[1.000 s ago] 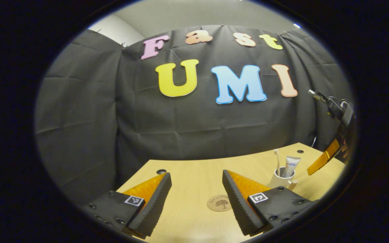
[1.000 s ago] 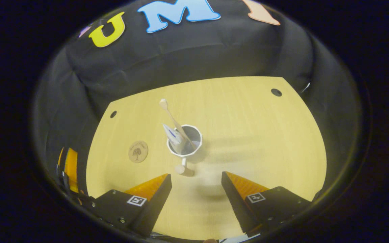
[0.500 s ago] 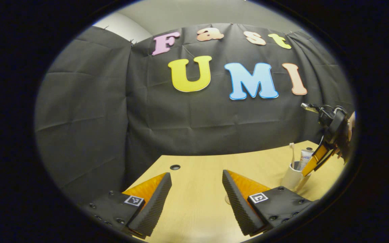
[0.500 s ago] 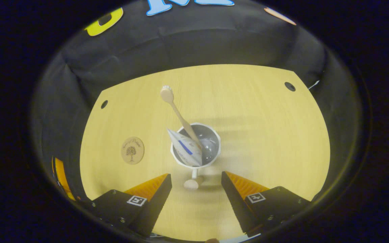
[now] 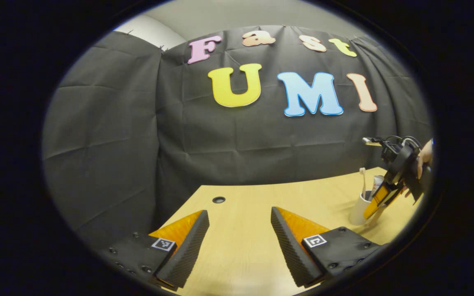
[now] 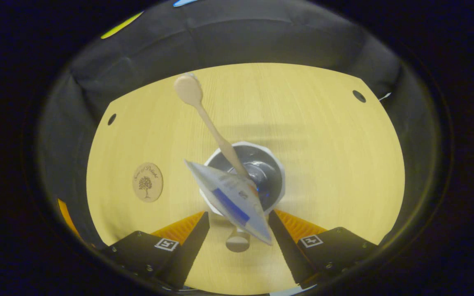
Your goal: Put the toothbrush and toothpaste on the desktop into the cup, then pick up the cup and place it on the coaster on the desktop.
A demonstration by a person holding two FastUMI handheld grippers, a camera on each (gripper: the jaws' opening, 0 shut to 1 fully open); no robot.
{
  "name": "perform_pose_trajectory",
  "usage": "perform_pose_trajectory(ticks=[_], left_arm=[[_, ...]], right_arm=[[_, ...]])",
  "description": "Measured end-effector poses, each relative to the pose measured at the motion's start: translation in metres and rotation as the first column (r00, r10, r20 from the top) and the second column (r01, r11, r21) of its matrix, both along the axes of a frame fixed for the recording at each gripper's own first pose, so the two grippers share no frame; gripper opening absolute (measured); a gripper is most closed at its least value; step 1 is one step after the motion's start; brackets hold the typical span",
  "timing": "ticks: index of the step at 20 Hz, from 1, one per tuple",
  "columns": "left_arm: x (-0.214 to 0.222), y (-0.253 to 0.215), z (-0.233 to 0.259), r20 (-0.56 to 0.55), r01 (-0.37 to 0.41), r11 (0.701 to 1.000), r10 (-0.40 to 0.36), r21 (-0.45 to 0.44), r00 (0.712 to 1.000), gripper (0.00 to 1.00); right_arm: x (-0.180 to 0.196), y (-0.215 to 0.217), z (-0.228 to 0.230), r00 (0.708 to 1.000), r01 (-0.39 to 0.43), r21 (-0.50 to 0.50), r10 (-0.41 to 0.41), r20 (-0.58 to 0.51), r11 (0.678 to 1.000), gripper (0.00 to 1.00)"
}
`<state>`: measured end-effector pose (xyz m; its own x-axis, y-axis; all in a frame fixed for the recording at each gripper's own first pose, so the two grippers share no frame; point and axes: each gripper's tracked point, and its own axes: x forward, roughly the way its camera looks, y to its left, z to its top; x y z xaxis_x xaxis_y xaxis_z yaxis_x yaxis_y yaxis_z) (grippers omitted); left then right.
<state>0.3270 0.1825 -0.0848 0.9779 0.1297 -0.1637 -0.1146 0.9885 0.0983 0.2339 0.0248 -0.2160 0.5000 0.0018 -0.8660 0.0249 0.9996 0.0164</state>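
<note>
A white cup (image 6: 268, 172) stands on the wooden desktop (image 6: 327, 139), seen from above in the right gripper view. A toothbrush (image 6: 204, 115) and a toothpaste tube (image 6: 233, 197) lean out of it toward the left. My right gripper (image 6: 238, 213) hovers open just over the cup, and the cup's handle (image 6: 238, 242) lies between its fingers without touching them. The round coaster (image 6: 147, 182) lies left of the cup. In the left gripper view my left gripper (image 5: 239, 211) stays open over bare desktop, with the cup (image 5: 358, 211) and the right gripper (image 5: 379, 197) far to its right.
The black cloth wall closes the desk at the back and sides. Small round holes sit near the desk's far corners (image 6: 111, 119) (image 6: 359, 96). A hand (image 5: 424, 156) holds the right gripper at the edge of the left gripper view.
The right gripper has come down and forward onto the cup, so the handle now sits between its fingers. The left gripper has swung away; the coaster has left its view.
</note>
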Motion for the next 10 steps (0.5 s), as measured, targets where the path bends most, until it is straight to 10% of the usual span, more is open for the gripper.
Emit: perform_pose_trajectory(ticks=[5,8,10], left_arm=[[0.002,0.007,-0.007,-0.01,-0.002,1.0,0.002,0.001,1.0,0.97],[0.002,0.01,-0.009,-0.012,-0.003,1.0,0.003,-0.009,1.0,0.97],[0.001,0.01,-0.01,-0.012,-0.002,1.0,0.002,-0.012,1.0,0.97]], right_arm=[[0.003,-0.008,-0.011,0.999,0.029,-0.043,-0.029,-0.016,0.999,0.61],[0.005,-0.007,-0.012,0.999,0.037,-0.031,-0.038,-0.025,0.999,0.24],[0.007,-0.006,-0.012,0.999,0.027,-0.024,-0.028,-0.03,0.999,0.22]])
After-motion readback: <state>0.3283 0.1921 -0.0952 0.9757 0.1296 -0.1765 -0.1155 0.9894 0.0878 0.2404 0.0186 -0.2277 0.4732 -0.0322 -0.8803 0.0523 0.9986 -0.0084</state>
